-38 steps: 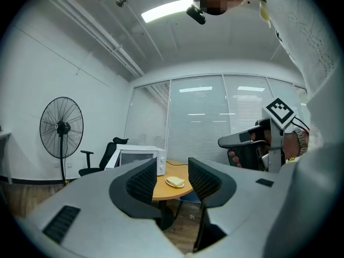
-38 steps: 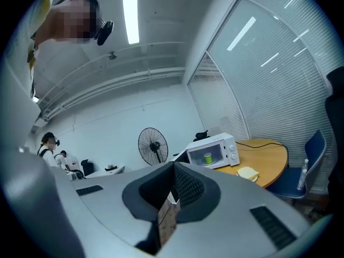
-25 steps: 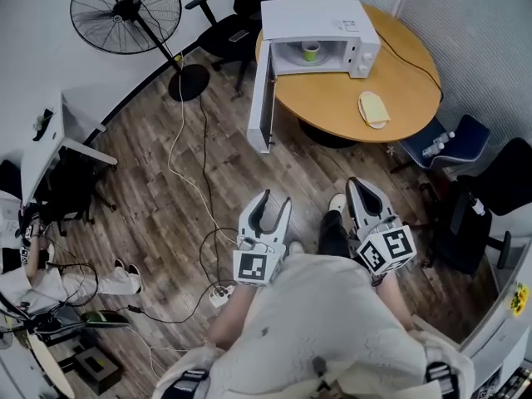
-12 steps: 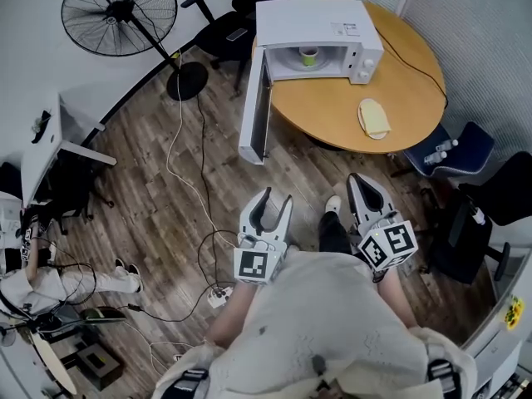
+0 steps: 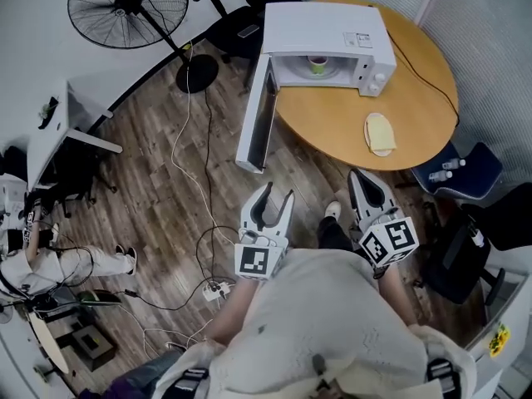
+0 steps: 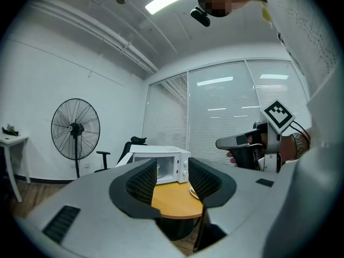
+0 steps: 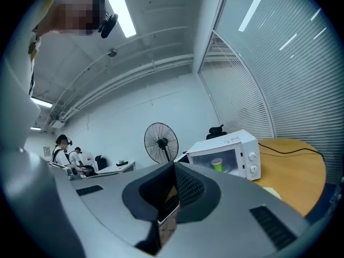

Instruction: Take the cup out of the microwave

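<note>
Cup (image 5: pixel 317 62) inside microwave (image 5: pixel 328 23), door (image 5: pixel 253 119) wide open

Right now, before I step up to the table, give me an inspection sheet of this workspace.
Surface: round wooden table.
Job's things: green cup upright inside white microwave, door swung open.
Clutter: pale yellow flat item on the table.
Grippers: left gripper open, empty; right gripper shut, empty; both short of the table.
Cables: black cord across the table; floor cords, power strip.
Surroundings: standing fan, office chair, seated person.
</note>
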`<move>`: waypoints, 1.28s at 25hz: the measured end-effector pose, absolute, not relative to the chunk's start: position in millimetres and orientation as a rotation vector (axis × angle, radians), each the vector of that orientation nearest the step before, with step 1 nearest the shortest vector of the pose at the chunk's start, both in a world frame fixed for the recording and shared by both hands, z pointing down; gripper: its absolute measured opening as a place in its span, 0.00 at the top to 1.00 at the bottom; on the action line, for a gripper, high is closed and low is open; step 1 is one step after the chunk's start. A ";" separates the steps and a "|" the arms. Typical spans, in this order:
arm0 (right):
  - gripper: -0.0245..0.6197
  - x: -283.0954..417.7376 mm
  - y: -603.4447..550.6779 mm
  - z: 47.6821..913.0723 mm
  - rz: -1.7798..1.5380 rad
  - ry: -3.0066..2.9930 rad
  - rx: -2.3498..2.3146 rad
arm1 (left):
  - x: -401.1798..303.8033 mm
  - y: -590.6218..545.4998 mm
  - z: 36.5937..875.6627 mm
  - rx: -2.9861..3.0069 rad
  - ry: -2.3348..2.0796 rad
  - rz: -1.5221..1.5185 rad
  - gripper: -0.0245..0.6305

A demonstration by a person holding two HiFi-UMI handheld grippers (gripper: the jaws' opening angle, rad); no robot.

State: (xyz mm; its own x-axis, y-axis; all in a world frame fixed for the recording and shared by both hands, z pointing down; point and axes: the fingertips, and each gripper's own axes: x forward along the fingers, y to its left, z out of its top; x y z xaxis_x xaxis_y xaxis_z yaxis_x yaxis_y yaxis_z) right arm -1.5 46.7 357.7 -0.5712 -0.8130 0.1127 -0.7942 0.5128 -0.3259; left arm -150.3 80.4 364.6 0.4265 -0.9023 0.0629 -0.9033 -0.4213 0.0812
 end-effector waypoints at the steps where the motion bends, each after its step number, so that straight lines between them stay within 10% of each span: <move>1: 0.95 2.1 39.8 357.3 -0.538 2.687 -1.417 | -148.2 75.7 365.0 2.553 -1.645 0.029 0.66; 32: 0.95 152.0 -101.5 370.2 -0.514 2.731 -1.357 | -10.6 -67.4 385.3 2.494 -1.758 0.049 0.66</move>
State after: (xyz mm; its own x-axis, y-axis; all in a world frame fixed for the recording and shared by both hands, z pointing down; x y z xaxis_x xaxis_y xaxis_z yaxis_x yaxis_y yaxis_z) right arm 152.0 -101.5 370.2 -0.6138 -0.7828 0.1024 -0.7665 0.5598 -0.3148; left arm -10.6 -67.4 385.3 0.3372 -0.9382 0.0775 -0.9411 -0.3337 0.0547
